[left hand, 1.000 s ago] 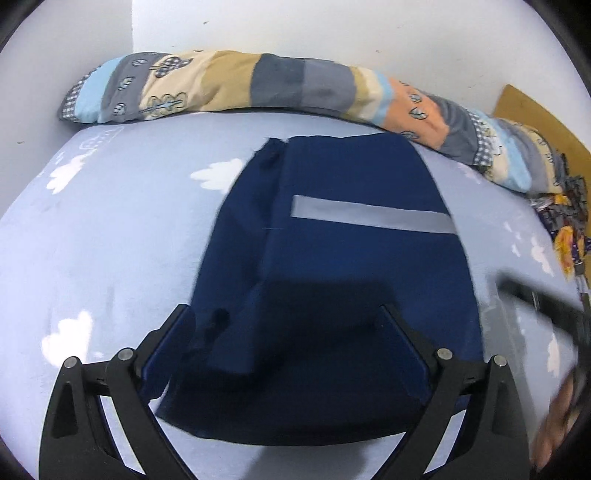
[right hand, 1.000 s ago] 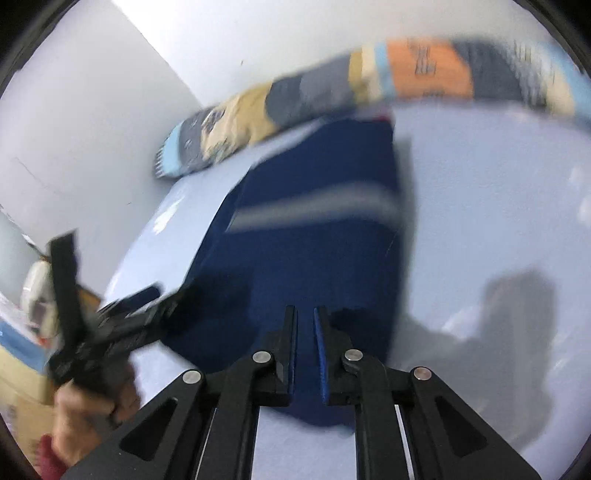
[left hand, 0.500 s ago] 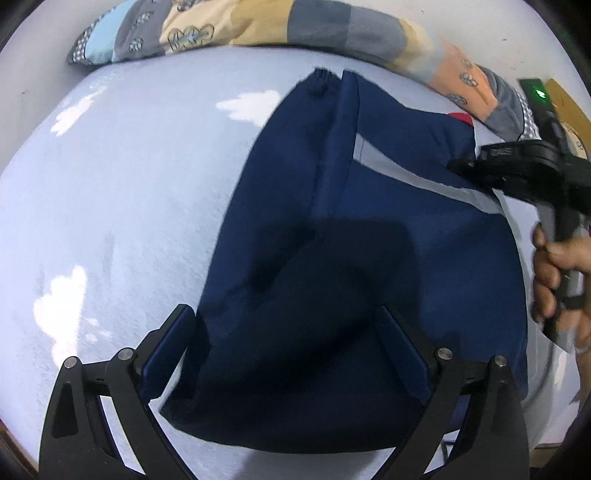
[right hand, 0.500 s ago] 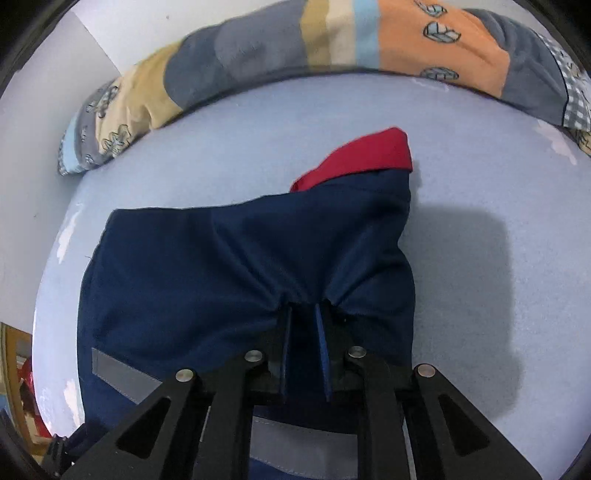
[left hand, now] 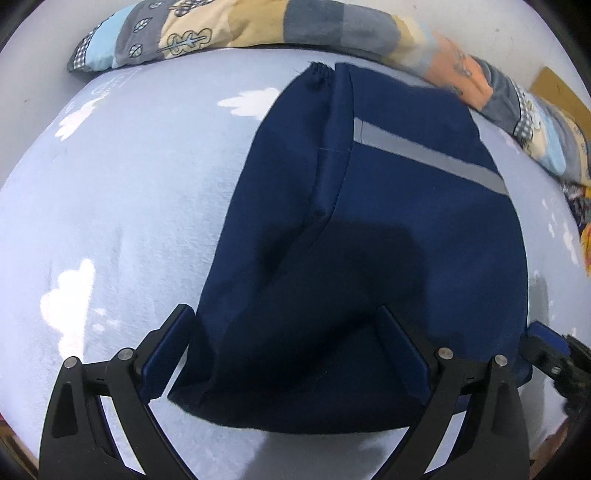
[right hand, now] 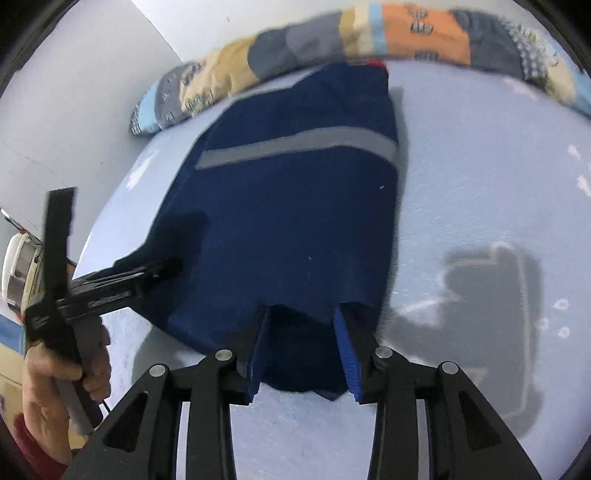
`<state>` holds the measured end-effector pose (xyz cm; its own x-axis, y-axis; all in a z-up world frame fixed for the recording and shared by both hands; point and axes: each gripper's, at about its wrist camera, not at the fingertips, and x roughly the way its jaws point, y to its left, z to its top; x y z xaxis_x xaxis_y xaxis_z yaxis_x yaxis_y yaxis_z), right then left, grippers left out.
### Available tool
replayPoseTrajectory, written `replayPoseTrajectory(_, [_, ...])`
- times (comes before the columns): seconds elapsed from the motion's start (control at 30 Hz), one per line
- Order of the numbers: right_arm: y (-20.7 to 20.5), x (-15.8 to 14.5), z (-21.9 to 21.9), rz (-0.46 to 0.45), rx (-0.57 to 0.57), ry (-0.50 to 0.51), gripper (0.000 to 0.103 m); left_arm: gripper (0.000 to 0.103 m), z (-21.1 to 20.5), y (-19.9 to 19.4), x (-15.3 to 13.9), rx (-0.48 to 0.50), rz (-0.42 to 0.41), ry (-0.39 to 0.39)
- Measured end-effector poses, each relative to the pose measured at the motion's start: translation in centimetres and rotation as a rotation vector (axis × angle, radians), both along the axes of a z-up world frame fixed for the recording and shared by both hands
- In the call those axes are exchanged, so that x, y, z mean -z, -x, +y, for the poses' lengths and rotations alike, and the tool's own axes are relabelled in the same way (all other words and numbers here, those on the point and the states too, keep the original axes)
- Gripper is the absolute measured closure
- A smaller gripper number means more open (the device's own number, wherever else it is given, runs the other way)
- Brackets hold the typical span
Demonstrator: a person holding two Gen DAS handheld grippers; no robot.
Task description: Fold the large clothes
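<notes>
Garment: the navy garment [left hand: 369,229] lies folded into a long panel on the pale blue bed sheet [left hand: 122,206], its far end close to the patchwork bolster [left hand: 258,26] along the sheet's far edge, its near end at the near edge.
Markings: a grey reflective stripe [left hand: 428,158] crosses the upper half, and a scrap of red [right hand: 378,64] peeks out at the far end.
Right gripper: the right gripper [right hand: 301,350] sits over the garment's near right corner, and there go its jaws, opening, cloth between the blue pads but no longer pinched!
Left gripper: the left gripper [left hand: 284,350] hovers over the near left part, jaws spread wide, gripping nothing; the near hem lies between the fingers.
Step in hand: looks like the release after a fold, then likely a fresh grab at the near hem.
Doing it well: let the right jaws clear the cloth fully before lifting, so the corner does not drag; take both near corners level, one in each gripper, and carry them evenly towards the stripe so the edges line up.
Risk: the left layer shows a ridge down its length; a one-sided pull could skew it.
Hands: both grippers tip steeply down at the sheet; the person's left hand [right hand: 62,373], red cuff showing, is wrapped round its handle.
</notes>
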<state>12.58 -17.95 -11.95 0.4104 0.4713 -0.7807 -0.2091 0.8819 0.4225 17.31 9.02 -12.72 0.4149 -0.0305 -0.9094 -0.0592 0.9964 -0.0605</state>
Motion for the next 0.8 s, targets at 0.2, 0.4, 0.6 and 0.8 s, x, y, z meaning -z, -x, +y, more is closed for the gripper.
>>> replayPoseTrajectory(0.2, [-1.7,-1.4,-3.6,-0.022,0.056,-0.113,0.058,0.004,3.4,0.0,-2.6,-0.012,-0.078,0.089])
replayPoseTrajectory(0.4, [-2.9,1.0,-6.0,0.085,0.091,-0.263,0.053,0.004,8.1,-2.4,0.1,-0.06,0.049,0.307])
replayPoseTrajectory(0.6, [-4.6,2.8,-5.8,0.129,0.092,-0.292,0.047,0.004,10.0,-4.9,3.4,-0.025,0.102,0.615])
replayPoseTrajectory(0.8, [-6.3,5.3,-5.8,0.179,0.096,-0.341,0.036,0.002,9.2,-6.4,4.0,0.046,0.111,0.73])
